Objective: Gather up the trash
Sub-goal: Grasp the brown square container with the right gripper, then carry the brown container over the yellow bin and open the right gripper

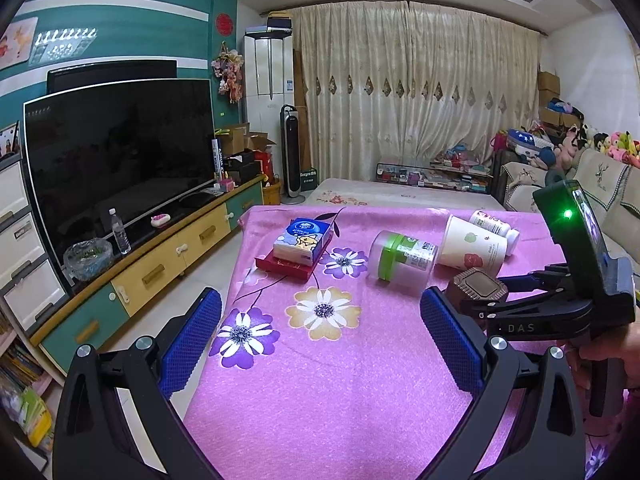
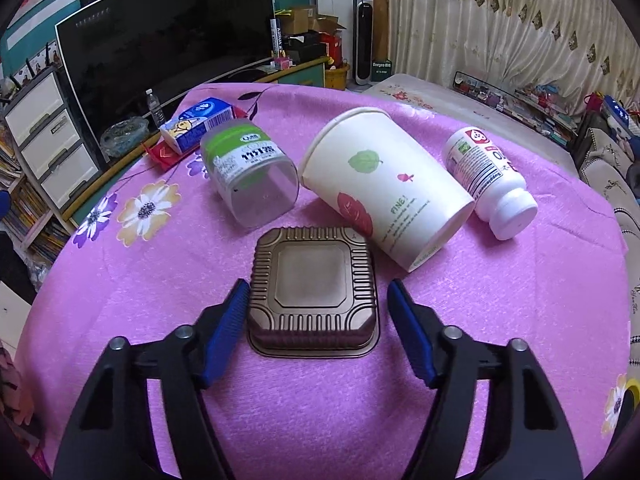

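Observation:
A brown ribbed square tray (image 2: pixel 314 298) lies upside down on the pink floral tablecloth (image 2: pixel 160 280). My right gripper (image 2: pixel 318 292) is open, its blue pads on either side of the tray. Behind the tray lie a clear jar with a green band (image 2: pixel 250 172), a tipped paper cup (image 2: pixel 384 188) and a white pill bottle (image 2: pixel 486 182). My left gripper (image 1: pixel 320 312) is open and empty above the cloth (image 1: pixel 320 380). Its view shows the jar (image 1: pixel 402 256), the cup (image 1: pixel 474 246), the bottle (image 1: pixel 494 226), the tray (image 1: pixel 476 288) and the right gripper's body (image 1: pixel 540 312).
A blue tissue pack (image 1: pixel 304 240) rests on a red box (image 1: pixel 290 266) at the table's far left. A TV (image 1: pixel 120 152) on a low cabinet (image 1: pixel 160 256) stands to the left. A sofa with plush toys (image 1: pixel 600 168) is on the right.

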The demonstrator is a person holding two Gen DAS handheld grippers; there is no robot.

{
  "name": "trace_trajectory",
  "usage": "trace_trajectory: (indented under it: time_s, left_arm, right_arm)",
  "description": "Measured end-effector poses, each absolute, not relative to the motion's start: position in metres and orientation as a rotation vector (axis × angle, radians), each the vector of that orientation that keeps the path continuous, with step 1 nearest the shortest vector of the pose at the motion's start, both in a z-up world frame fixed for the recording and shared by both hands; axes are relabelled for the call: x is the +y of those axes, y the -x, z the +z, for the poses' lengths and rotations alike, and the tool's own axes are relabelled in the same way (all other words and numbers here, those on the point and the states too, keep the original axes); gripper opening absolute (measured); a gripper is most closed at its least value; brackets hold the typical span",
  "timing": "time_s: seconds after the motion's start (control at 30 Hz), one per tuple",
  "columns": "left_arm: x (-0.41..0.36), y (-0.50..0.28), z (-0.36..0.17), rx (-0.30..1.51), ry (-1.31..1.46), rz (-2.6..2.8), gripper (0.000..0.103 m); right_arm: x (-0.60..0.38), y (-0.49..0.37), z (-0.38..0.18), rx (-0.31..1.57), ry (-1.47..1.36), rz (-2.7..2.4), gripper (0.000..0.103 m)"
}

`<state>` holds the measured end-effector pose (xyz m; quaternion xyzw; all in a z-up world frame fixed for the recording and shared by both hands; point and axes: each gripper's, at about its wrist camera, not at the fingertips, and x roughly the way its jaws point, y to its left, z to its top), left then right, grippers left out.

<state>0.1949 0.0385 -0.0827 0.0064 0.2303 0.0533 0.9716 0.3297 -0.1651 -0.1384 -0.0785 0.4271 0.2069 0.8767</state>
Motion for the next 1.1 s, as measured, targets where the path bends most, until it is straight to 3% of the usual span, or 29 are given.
trace_trajectory:
  time_s: [0.57,1.1]
  left_arm:
    - [0.036,-0.197,-0.087,0.479,-0.032,0.110,0.098]
    - [0.028,-0.198,-0.091,0.492,-0.067,0.107,0.098]
  right_arm:
    - [-0.228,-0.246,-0.091,0.828,0.064,0.471,0.057]
    - [-0.472,-0.185,-0.106,0.800,-0.187,-0.053,0.057]
